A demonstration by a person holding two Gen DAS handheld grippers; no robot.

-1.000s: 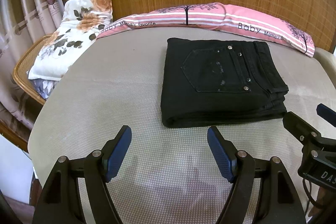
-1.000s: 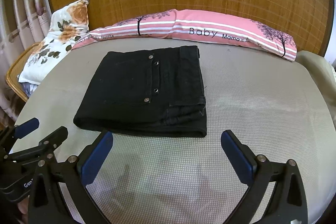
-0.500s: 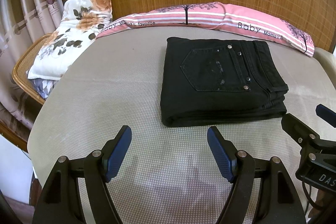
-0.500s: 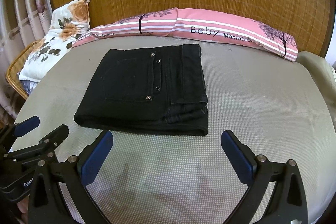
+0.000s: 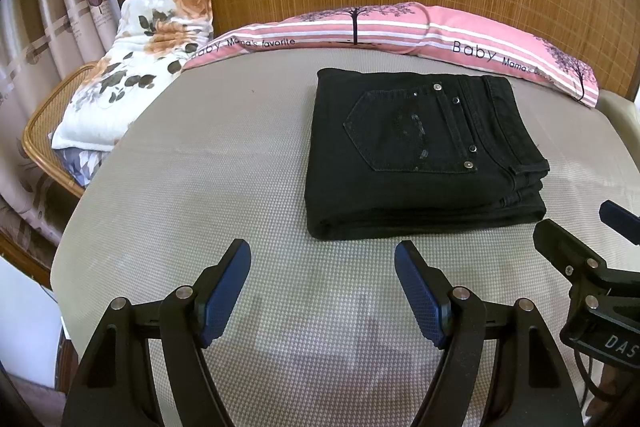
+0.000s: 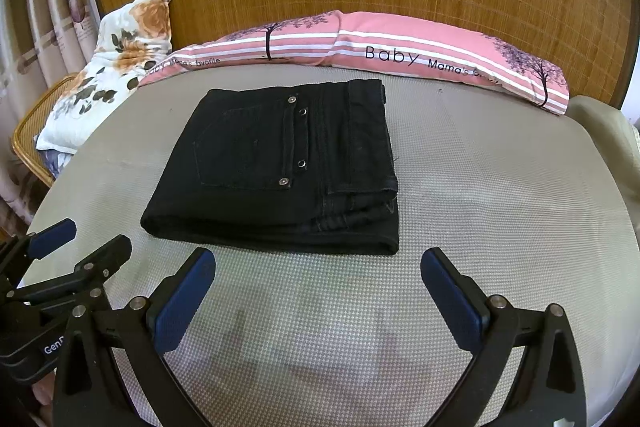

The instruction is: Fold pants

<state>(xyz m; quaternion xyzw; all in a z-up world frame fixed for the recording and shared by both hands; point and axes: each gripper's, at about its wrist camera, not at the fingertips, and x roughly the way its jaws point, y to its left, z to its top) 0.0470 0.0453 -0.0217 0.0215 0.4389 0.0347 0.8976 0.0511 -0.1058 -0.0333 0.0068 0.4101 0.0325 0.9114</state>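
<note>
Left tongs (image 5: 322,293): jaws wide apart, nothing between the blue pads, held above the grey mat (image 5: 192,187) just short of the pants (image 5: 420,155). No contact with cloth.

Left wrist view. Pants are black denim, lying as a compact rectangular stack at mid-mat, back pocket and rivets facing up. Several layers show at the near edge, and the waistband end sits on the right side of the stack. Fold edge on the left looks rounded and thick. The right tongs' arm enters at the right margin, just beside the stack's near right corner, not touching. A pink bolster (image 5: 400,27) runs along the far edge of the mat and a floral pillow (image 5: 140,67) leans at far left; both well apart from the pants.

Right wrist view. Right tongs (image 6: 318,281): jaws also wide, empty, over bare mat near the stack's front edge. Here the pants (image 6: 280,167) sit left of centre; loose layered ends are visible at the near right corner.

Handling judgement: denim is soft yet fairly heavy and holds a crease; not slippery, not fragile. A stacked bundle would sag and shed layers if pinched by one ply. Best hold: both near corners, pads taking all layers together. Folding looks essentially complete.
</note>
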